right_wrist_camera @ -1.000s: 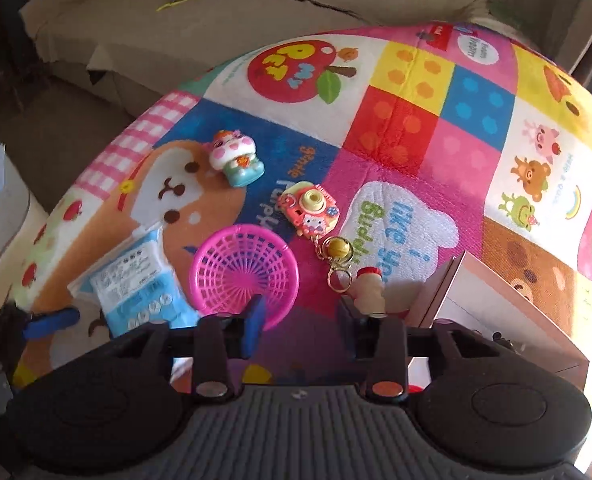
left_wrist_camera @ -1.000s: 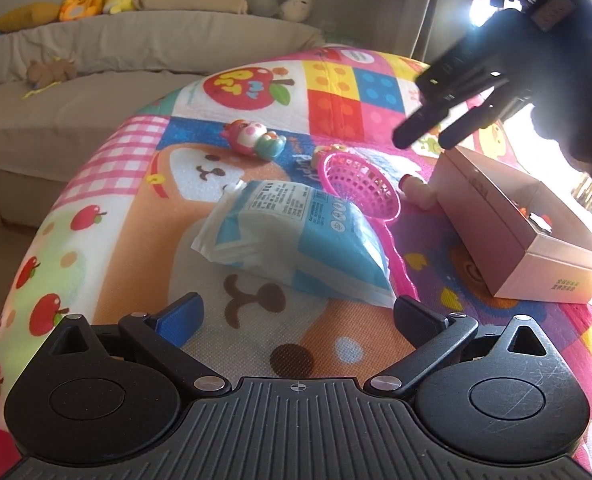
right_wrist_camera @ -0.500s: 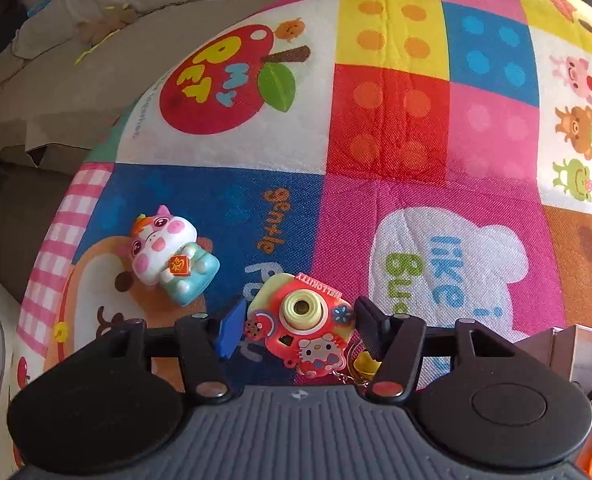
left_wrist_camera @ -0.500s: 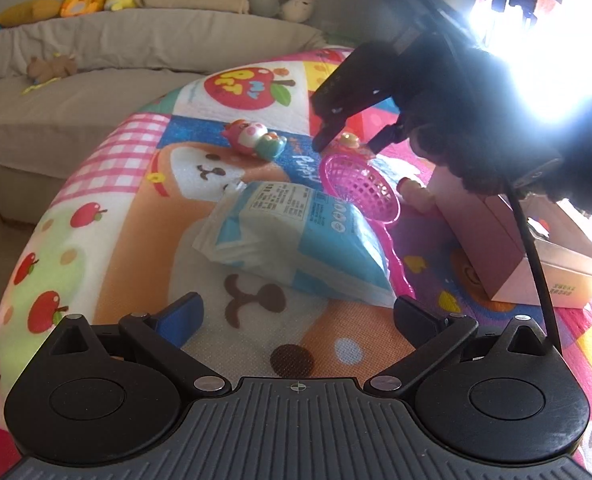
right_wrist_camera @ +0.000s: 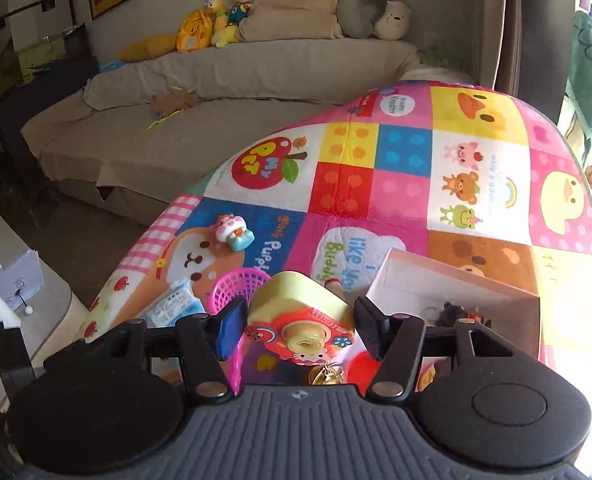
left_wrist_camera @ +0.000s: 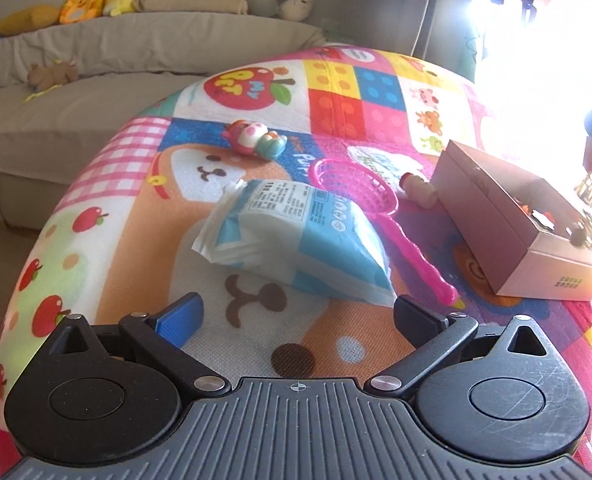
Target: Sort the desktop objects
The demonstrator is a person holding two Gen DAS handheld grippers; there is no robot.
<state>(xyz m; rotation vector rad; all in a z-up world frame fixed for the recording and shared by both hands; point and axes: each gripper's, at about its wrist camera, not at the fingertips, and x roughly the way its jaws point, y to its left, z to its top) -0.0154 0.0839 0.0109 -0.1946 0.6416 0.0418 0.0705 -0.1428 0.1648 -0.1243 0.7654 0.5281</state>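
Note:
My right gripper [right_wrist_camera: 301, 326] is shut on a pink-and-yellow toy camera [right_wrist_camera: 292, 300] with a gold bell [right_wrist_camera: 324, 376] hanging under it. The camera is held off the colourful play mat [right_wrist_camera: 396, 152], just left of the open pink box [right_wrist_camera: 416, 268]. My left gripper [left_wrist_camera: 298, 314] is open and empty, low over the mat in front of a blue-and-white tissue pack [left_wrist_camera: 296, 236]. A pink toy racket [left_wrist_camera: 356, 192] lies partly on the pack. A cat figurine [left_wrist_camera: 252, 142] lies farther back. A small bottle [left_wrist_camera: 420, 192] rests against the box [left_wrist_camera: 496, 216].
The box holds several small items at its near end. A beige sofa [right_wrist_camera: 216, 92] with plush toys and cushions runs along the mat's far side. Strong window glare washes out the right side of the left wrist view.
My right gripper closed on the toy camera and lifted it off the mat, pulling back toward the box. It has left the middle of the left wrist view. The left gripper stayed put.

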